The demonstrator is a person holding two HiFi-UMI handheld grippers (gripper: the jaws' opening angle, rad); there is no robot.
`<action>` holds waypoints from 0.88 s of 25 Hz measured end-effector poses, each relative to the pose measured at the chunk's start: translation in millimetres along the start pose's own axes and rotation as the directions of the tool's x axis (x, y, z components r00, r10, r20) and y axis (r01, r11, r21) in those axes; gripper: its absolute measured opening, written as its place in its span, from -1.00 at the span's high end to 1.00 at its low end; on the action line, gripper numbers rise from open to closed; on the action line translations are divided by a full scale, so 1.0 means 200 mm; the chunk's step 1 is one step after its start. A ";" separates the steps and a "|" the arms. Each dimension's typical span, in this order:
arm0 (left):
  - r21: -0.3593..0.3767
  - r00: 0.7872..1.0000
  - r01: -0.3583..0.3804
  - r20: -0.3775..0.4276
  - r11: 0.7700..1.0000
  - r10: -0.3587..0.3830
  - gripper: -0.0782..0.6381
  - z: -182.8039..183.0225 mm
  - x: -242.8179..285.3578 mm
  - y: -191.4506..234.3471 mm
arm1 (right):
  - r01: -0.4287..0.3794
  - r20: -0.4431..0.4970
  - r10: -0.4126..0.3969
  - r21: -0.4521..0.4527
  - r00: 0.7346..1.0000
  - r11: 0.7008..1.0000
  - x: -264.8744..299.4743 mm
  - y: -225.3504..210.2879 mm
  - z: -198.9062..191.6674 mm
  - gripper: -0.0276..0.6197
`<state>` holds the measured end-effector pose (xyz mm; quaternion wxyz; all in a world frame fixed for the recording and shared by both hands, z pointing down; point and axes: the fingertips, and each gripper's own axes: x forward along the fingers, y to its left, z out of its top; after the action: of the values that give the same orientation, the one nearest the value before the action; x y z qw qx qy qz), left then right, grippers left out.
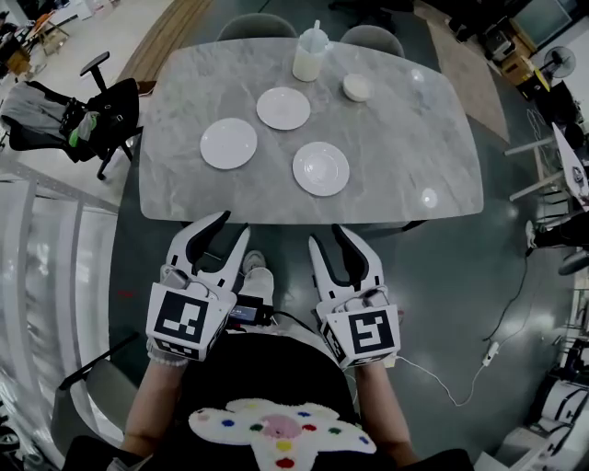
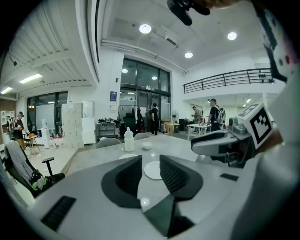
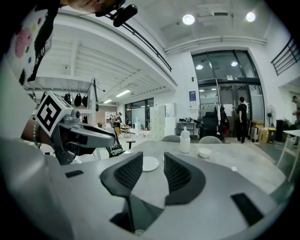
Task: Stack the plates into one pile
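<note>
Plates, three, white and round, all lying flat and apart on a grey marble-topped table (image 1: 433, 138): left plate (image 1: 228, 143), far plate (image 1: 283, 108), right plate (image 1: 321, 168). They form a loose triangle and none is stacked.

White squeeze bottle (image 1: 311, 53): upright near the far edge, contents not discernible.

Small white bowl (image 1: 357, 87): just right of the bottle, inside too small to make out.

Grey chair backs (image 1: 258, 26), two: at the far side, mostly hidden behind the tabletop.

Black office chair (image 1: 101, 115): left of the table, draped with something dark, detail unreadable.

Left gripper (image 1: 230, 225): at the near table edge, jaws spread, nothing between them.

Right gripper (image 1: 329, 236): beside it, just short of that edge, jaws spread and empty.

Each gripper carries a marker cube, and both are well apart from every plate.

Person: forearms and dark top only, cut off at the lower frame edge.

Background figures in both gripper views: distant, indistinct.
</note>
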<state>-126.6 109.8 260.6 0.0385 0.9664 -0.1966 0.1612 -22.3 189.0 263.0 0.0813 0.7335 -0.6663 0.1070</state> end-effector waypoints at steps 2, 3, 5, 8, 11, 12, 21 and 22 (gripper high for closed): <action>-0.004 1.000 0.016 0.006 1.000 -0.016 0.45 0.03 0.07 0.05 | 0.009 -0.037 -0.008 0.009 0.999 1.000 0.08 -0.03 0.01 0.52; -0.006 1.000 0.023 0.008 1.000 -0.023 0.45 0.05 0.11 0.08 | 0.012 -0.041 -0.012 0.012 0.999 1.000 0.12 -0.05 0.03 0.52; -0.006 0.999 0.040 0.008 0.999 -0.039 0.45 0.07 0.17 0.12 | 0.019 -0.025 -0.019 0.008 1.000 1.000 0.20 -0.08 0.06 0.52; 0.004 0.998 0.069 0.002 0.998 -0.069 0.45 0.10 0.27 0.15 | 0.002 -0.008 -0.002 0.001 1.000 1.000 0.30 -0.12 0.08 0.52; 0.006 0.997 0.082 -0.003 0.997 -0.082 0.45 0.12 0.36 0.22 | 0.000 -0.010 0.000 0.003 1.000 1.000 0.40 -0.15 0.10 0.52; 0.003 0.996 0.085 -0.006 0.996 -0.085 0.45 0.13 0.38 0.24 | 0.006 -0.017 -0.006 0.006 1.000 1.000 0.43 -0.16 0.11 0.52; -0.010 0.993 0.116 -0.004 0.993 -0.116 0.48 0.15 0.53 0.40 | 0.041 -0.032 -0.041 0.017 0.999 0.999 0.62 -0.22 0.13 0.52; -0.010 0.993 0.121 0.001 0.993 -0.121 0.48 0.15 0.55 0.41 | 0.046 -0.034 -0.045 0.019 0.998 0.999 0.64 -0.23 0.13 0.52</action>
<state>-54.7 -10.5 268.7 0.0529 0.9764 -0.1383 0.1574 35.7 64.8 273.0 0.0875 0.7473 -0.6469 0.1242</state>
